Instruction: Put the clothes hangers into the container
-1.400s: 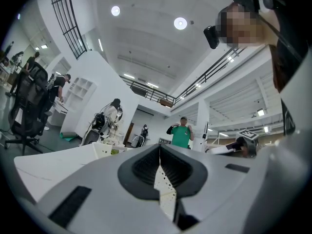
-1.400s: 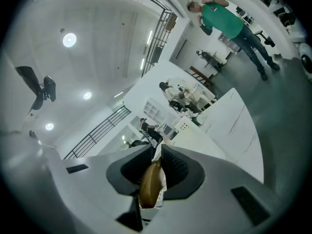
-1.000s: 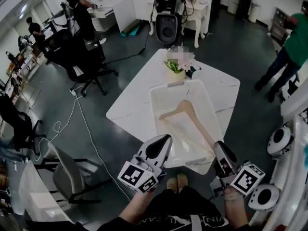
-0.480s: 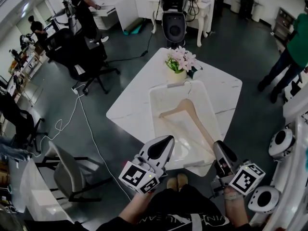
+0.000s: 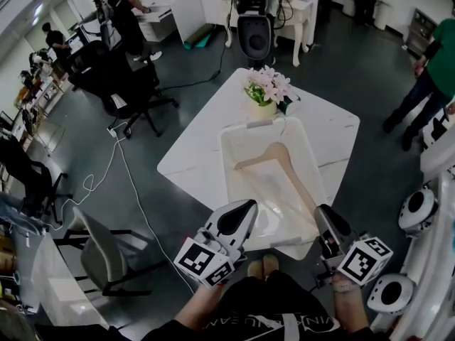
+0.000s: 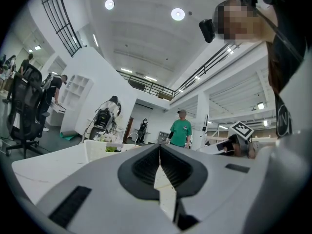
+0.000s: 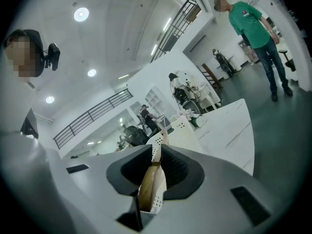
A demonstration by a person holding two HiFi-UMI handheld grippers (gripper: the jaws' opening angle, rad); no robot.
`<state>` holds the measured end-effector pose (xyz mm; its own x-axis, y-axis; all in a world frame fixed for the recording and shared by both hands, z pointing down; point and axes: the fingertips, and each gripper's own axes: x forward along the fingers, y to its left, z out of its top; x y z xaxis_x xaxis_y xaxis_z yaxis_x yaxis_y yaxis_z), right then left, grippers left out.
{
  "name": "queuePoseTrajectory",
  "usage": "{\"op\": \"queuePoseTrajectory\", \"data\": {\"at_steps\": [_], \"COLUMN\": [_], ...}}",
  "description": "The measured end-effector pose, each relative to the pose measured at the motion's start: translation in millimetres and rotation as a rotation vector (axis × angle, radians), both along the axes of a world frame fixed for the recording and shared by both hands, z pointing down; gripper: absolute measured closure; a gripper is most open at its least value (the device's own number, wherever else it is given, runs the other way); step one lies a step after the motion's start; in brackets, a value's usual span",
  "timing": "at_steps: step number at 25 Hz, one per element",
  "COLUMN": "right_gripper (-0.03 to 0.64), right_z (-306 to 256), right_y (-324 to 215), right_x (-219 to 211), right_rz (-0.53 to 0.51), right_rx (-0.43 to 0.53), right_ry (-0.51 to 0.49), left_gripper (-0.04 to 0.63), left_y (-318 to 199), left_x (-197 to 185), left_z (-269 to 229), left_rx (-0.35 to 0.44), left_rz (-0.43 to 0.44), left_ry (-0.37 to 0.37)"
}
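Note:
A wooden clothes hanger [image 5: 279, 155] lies inside the white perforated container [image 5: 226, 163] on the white table [image 5: 190, 155]. One arm of the hanger runs down towards me. My right gripper [image 5: 322, 217] is shut on the end of that arm; in the right gripper view the wooden hanger [image 7: 148, 182] sits between the jaws of the right gripper [image 7: 157, 151], with the container [image 7: 179, 129] beyond. My left gripper [image 5: 242, 210] hovers by the container's near left corner. In the left gripper view the left gripper [image 6: 160, 149] is shut and holds nothing; the container [image 6: 96, 149] shows ahead.
A pot of pink flowers [image 5: 266, 91] stands on the table just behind the container. Black office chairs [image 5: 121, 84] and a grey chair [image 5: 99, 256] stand to the left, with a cable on the floor. A person in green [image 5: 435, 66] stands at the right.
Both grippers and the hanger stay almost where they were. The head view has shifted slightly, and the person in green has stepped a little.

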<state>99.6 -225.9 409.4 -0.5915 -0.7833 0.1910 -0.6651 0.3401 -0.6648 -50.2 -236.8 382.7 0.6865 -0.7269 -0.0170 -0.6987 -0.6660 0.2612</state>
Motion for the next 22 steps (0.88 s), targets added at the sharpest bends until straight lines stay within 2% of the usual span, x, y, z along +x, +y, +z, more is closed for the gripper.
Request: {"op": "queuePoseTrajectory", "data": {"at_steps": [4,22], "right_gripper": [0.548,0.548], "right_z": [2,4], "right_y": [-3,-11], "right_x": [-1,-14], "right_rz": [-0.009,-0.061], "right_rx": [0.002,0.062], "right_ry": [0.017,0.214], "left_gripper": [0.584,0.584], "left_y": [-1,-4], "left_x": [-1,-5], "left_z": [1,-1], "left_rx": [-0.003,-0.011], "left_rz": [-0.002,-0.023], "left_ry": [0.004,0.027]}}
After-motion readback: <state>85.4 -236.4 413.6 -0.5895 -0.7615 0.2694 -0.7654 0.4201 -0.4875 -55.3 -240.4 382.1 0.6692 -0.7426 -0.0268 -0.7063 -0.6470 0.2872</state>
